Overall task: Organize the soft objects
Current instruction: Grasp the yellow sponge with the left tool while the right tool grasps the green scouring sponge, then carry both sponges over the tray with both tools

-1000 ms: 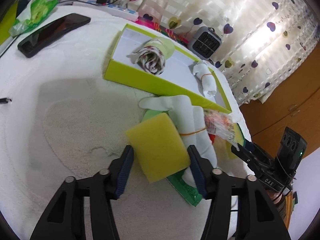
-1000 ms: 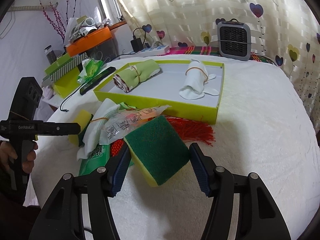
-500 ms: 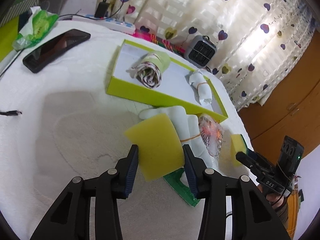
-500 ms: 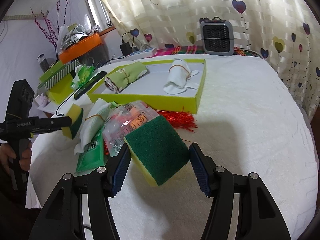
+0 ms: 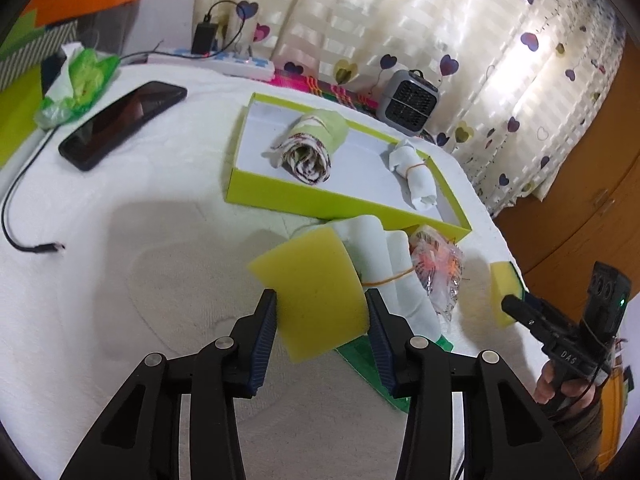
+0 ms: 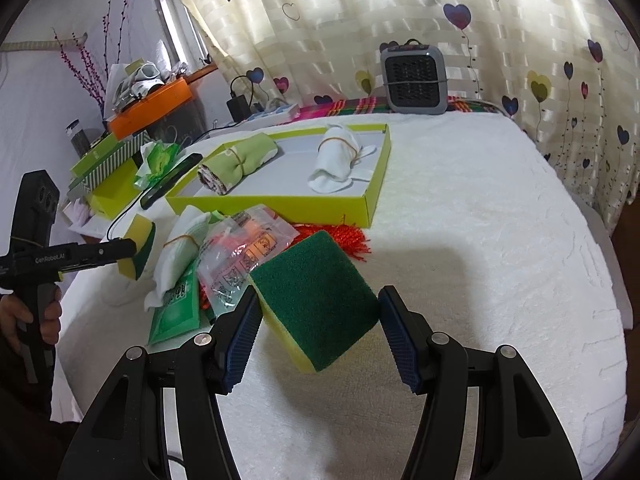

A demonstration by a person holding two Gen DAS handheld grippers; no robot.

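Two sponges are in your grip, one per gripper. Your left gripper (image 5: 322,316) has its fingers (image 5: 265,336) closed onto the sides of the yellow sponge (image 5: 316,292), which sits tilted between the blue pads and lifted off the white bedspread (image 5: 140,264). Your right gripper (image 6: 316,332) clamps the green-faced sponge (image 6: 316,300) the same way, scouring side up, yellow foam showing at its lower edge; both pads press against it.

Just beyond the yellow sponge lies a white rolled cloth (image 5: 396,280) bound with a rubber band, touching a clear plastic packet (image 5: 436,268) and resting partly on a green packet (image 5: 360,356). Behind them sits the lime-green tray (image 5: 304,198), holding a green rolled towel (image 5: 312,148) and a small white rolled cloth (image 5: 416,176), well apart from each other. Red fringe (image 6: 348,236) pokes out beside the tray's front wall.

Farther off on the bedspread you have a black phone (image 5: 120,124), a loose cable (image 5: 24,216) and a green plastic bag (image 5: 80,84). A small grey heater (image 6: 414,80) stands against the heart-print curtain (image 6: 400,8).
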